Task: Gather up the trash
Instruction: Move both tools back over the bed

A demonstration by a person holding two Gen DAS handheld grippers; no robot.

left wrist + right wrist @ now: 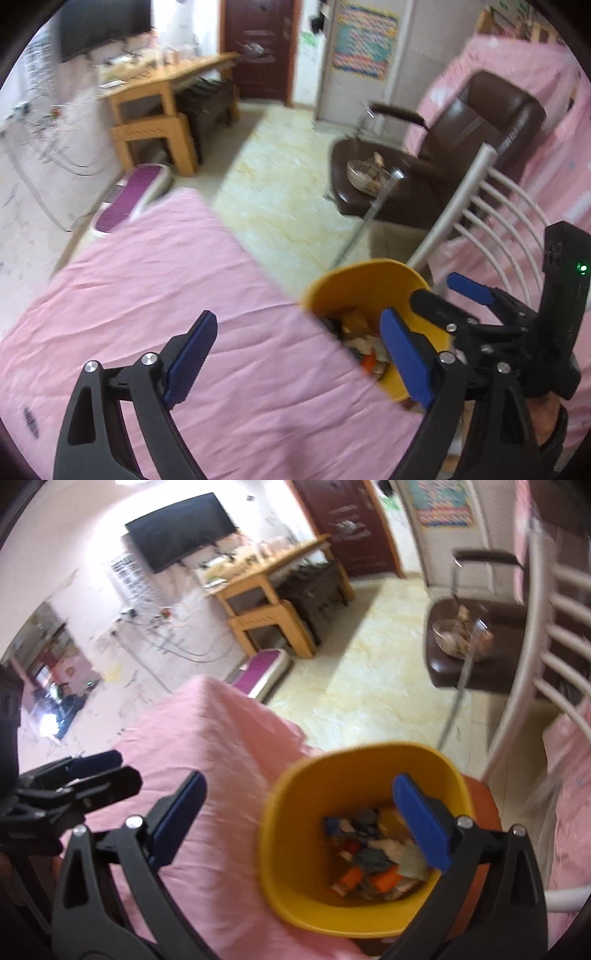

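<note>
Bin (295,904) of trash waits below your spread jaws.

Both your left gripper (301,363) and right gripper (301,816) stand wide open and empty; the yellow bin sits beside the pink bedspread (147,295), right-hand finger over its mouth; your right gripper is nearer, so reach from there.

2 wrist fisheyes, both angled down, close over pink bed (155,295) and yellow bin (354,779) (shared); room beyond also in both.
</note>
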